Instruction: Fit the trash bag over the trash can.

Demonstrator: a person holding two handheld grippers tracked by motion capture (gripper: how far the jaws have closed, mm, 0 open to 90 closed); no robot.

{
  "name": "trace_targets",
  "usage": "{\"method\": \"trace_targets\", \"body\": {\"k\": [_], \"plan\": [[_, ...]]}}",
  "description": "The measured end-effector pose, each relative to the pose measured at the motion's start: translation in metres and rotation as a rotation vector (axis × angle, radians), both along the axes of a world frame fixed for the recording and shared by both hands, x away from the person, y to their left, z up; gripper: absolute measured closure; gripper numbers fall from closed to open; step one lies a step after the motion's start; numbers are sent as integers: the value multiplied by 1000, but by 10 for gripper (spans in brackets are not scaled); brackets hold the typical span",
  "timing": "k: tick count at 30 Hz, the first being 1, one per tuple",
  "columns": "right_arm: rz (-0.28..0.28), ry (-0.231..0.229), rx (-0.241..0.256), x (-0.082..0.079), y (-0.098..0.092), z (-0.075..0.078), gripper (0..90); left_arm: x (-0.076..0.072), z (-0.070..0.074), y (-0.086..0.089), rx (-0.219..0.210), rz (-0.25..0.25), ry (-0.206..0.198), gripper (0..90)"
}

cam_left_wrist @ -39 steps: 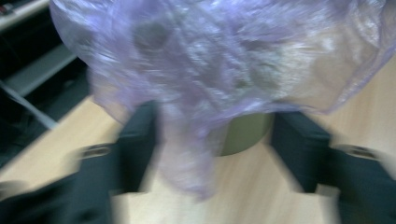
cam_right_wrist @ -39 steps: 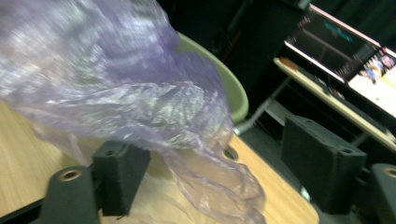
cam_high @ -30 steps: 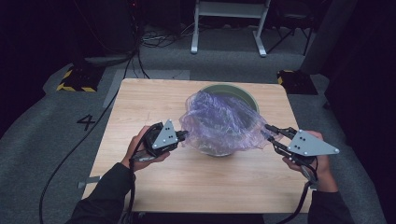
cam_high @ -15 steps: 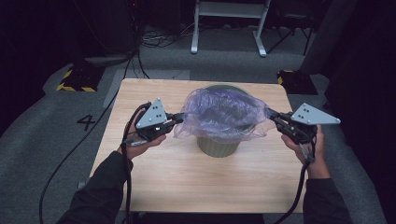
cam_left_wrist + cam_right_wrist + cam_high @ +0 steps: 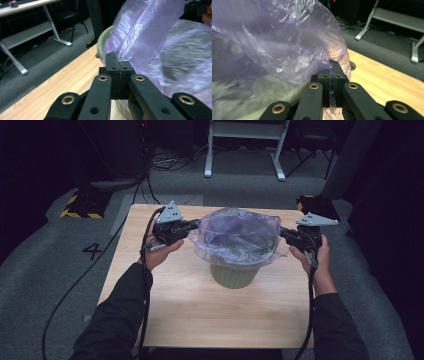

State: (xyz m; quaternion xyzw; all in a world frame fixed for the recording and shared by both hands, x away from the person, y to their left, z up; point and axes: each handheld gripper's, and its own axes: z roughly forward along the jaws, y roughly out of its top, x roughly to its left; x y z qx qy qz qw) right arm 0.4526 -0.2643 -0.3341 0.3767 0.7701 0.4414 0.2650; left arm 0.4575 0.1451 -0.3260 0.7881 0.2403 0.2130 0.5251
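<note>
From above, I see my 2 claws at either side of the bin (image 5: pixel 234 272), a pale green tub standing near the middle of the table (image 5: pixel 165 310). My left claw (image 5: pixel 192 226) pinches the left edge of the purple bag (image 5: pixel 235 237), and my right claw (image 5: pixel 284 233) pinches its right edge, so the film lies stretched between them across the mouth of the bin and drapes over its rim. My hands sit just outside the bag, both raised off the tabletop. Along my left claw (image 5: pixel 119 65), the 2 jaws stand pressed together with the bag (image 5: pixel 145 32) caught at their tips; the film rises up and away from them, and the green rim of the bin (image 5: pixel 101 41) shows behind it, over the table (image 5: pixel 57 82). Along my right claw (image 5: pixel 332 72), the jaws are likewise closed tight on a fold of the bag (image 5: pixel 287 42), a strip of film hanging down between them; the table (image 5: pixel 384 77) lies to the right.
</note>
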Motion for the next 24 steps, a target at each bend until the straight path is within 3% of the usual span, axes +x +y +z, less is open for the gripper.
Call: {"method": "trace_targets", "body": {"k": [5,7,12,15,18,24], "plan": [[-28,39,38,13,-1,-9,891,17,-9,0,-1,55,30,896],[-46,61,56,20,-4,-15,889,27,-19,0,0,86,61,895],[-66,90,82,27,-10,-23,888,39,-31,-5,14,118,97,896],[-80,113,105,33,-13,-28,888,46,-38,-9,27,127,117,886],[-83,140,110,36,-13,-37,888,54,-48,-17,63,133,164,879],[-95,176,116,40,-16,-49,888,58,-57,-24,75,134,207,874]]}}
